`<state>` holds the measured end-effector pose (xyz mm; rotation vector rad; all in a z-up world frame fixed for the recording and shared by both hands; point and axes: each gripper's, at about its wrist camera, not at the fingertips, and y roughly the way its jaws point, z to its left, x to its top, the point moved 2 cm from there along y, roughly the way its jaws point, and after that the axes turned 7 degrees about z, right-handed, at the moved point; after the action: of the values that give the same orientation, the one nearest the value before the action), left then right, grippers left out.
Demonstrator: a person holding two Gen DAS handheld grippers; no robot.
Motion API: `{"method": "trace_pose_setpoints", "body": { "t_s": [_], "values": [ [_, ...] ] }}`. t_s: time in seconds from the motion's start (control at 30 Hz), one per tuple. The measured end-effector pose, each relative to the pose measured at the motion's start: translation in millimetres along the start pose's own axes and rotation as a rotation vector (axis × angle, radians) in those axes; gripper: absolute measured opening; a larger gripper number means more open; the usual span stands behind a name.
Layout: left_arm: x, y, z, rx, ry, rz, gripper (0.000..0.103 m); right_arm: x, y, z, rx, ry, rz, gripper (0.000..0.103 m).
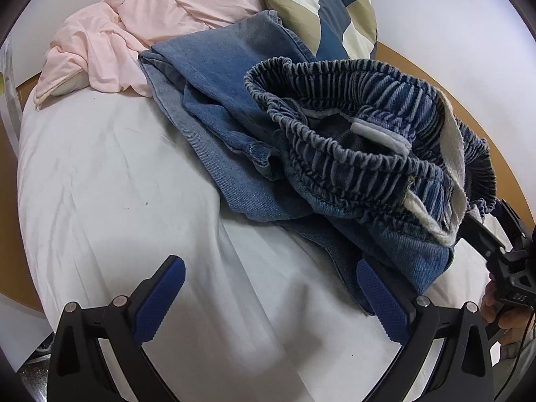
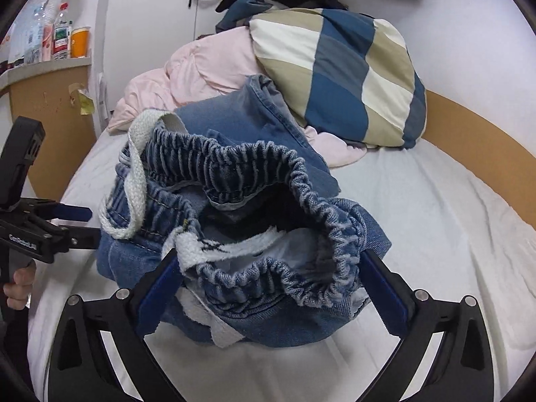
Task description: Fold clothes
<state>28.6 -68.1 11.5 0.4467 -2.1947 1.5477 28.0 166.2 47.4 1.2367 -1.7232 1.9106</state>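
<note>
Centre frame, both views: crumpled blue denim elastic-waist trousers (image 2: 234, 201) on white bedsheet (image 1: 100, 184). Left gripper (image 1: 269, 296) agape, empty. Right gripper (image 2: 268, 288) spread wide, straddling gathered waistband (image 2: 301, 281), no pinch. Advice: grip waistband ends, pull flat.

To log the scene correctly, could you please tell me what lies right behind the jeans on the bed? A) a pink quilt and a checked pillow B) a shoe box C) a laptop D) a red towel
A: a pink quilt and a checked pillow lie just behind the jeans on the bed.
</note>
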Motion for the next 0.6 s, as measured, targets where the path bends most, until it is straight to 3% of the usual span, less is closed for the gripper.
{"method": "trace_pose_setpoints", "body": {
  "t_s": [0.17, 0.3, 0.47, 0.6],
  "values": [
    [-0.4, -0.4, 9.2, -0.002, -0.034, 0.004, 0.103, 15.1, -17.9, 23.7, 0.048, -0.039, -0.013, 0.103],
    [-4.5, -0.9, 20.3, 0.019, -0.044, 0.002, 0.103, 22.4, -28.9, 50.1, -0.064, -0.219, -0.022, 0.103],
    [-2.5, 4.5, 40.4, 0.017, -0.088, 0.015, 0.103, 23.1, -23.8, 38.6, -0.241, -0.250, 0.018, 0.103],
    [0.3, 5.9, 43.6, -0.005, -0.111, 0.016, 0.103, 19.3, -5.5, 24.9, -0.277, -0.244, 0.112, 0.103]
  ]
}}
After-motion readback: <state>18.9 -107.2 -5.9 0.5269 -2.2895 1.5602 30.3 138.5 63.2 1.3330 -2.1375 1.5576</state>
